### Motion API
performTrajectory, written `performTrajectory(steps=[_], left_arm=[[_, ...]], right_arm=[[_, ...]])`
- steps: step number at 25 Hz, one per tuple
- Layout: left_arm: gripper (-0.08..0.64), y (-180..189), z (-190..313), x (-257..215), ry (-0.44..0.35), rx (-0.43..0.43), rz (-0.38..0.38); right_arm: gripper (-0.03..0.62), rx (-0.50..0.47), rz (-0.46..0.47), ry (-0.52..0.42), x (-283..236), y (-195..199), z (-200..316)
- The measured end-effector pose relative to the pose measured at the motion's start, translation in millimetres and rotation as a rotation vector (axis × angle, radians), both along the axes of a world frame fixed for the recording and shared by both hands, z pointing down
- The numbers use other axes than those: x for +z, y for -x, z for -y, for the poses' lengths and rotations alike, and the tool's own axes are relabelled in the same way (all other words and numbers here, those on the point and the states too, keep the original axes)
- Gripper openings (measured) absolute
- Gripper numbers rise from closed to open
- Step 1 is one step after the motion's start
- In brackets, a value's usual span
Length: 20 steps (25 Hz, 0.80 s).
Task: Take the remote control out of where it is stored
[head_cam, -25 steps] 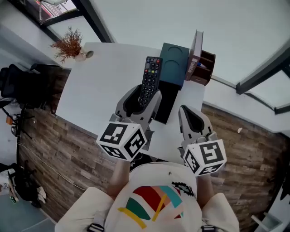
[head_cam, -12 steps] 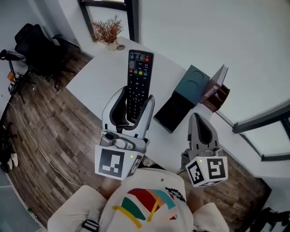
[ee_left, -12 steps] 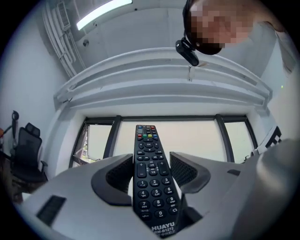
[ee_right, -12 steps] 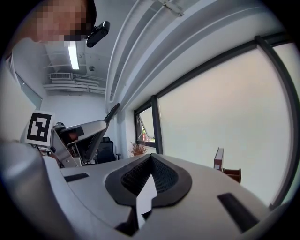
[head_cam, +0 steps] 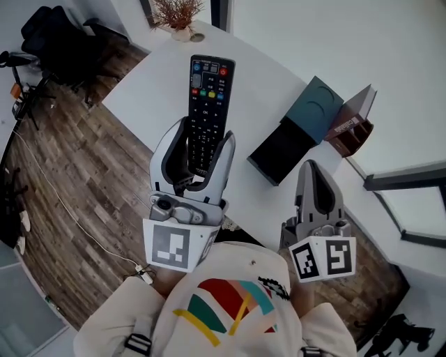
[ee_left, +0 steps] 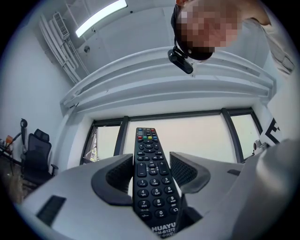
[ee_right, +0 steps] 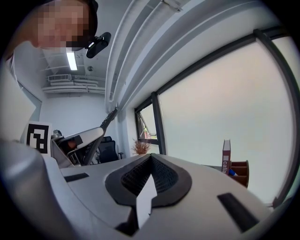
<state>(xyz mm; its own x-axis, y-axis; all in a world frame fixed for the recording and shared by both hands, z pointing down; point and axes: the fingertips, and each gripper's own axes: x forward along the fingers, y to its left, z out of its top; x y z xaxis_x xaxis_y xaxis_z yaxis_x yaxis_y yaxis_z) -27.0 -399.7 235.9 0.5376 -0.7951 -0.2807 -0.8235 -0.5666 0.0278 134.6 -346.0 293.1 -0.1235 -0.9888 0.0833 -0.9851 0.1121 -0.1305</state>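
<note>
Up off the white table (head_cam: 157, 84), the remote (head_cam: 208, 104) sits btw the two jaws of the L gripper (head_cam: 206, 136). The jaws stand wide apart, but the remote fills the gap. The pads (ee_left: 117, 172) press its low end from both sides, so it's held.

A sec ago the remote's top end was right next to the teal box (head_cam: 315, 108). Now it is well apart from the box, more to the left, w/ its top end nearer the dry plant (head_cam: 174, 10) at the table's far edge. The box, black tray (head_cam: 282, 150) & brown wood holder (head_cam: 355, 132) lie the same way as before; they just show more to the right now. The R gripper (head_cam: 313, 167) was near the tray's end then & is near it now too. Its jaws are pressed together w/ nothing btw them.

Remote: long, thin, black plastic, w/ rows of small buttons & a few coloured ones at the top. Grippers: smooth grey plastic, curved like claws, w/ black pads that have tiny ribs. Each has a cube at the back w/ black-&-white squares. The teal box is flat w/ a curved mark on top, & the dull black tray lies right at its end. The floor (head_cam: 77, 167) is brown wood planks. A black chair (head_cam: 56, 42) stands on it, left of the table.
</note>
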Motion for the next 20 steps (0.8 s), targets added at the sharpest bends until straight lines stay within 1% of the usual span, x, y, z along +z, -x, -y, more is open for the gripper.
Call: performTrajectory(steps=[3,9,12,15,20], left_arm=[[0.255,-2.0,5.8,7.6,0.02,0.0,-0.011],[0.255,-12.5,16.7,6.9,0.021,0.028,-0.032],[0.255,-21.4,21.3,7.3,0.013,0.038,-0.011],[0.255,-27.9,24.6,6.9,0.005,0.036,0.01],[0.255,-36.3,26.4,2.5,0.005,0.053,-0.005]], right_arm=[[-0.006,-0.019,-0.023,0.011,4.8,4.1,5.7],[-0.006,-0.042,-0.06,0.017,9.4,11.9,22.7],[-0.006,-0.026,-0.086,0.017,10.9,7.9,26.9],[-0.006,-0.009,-0.087,0.023,13.7,2.3,29.1],[-0.006,0.01,-0.091,0.018,13.8,-3.5,29.4]])
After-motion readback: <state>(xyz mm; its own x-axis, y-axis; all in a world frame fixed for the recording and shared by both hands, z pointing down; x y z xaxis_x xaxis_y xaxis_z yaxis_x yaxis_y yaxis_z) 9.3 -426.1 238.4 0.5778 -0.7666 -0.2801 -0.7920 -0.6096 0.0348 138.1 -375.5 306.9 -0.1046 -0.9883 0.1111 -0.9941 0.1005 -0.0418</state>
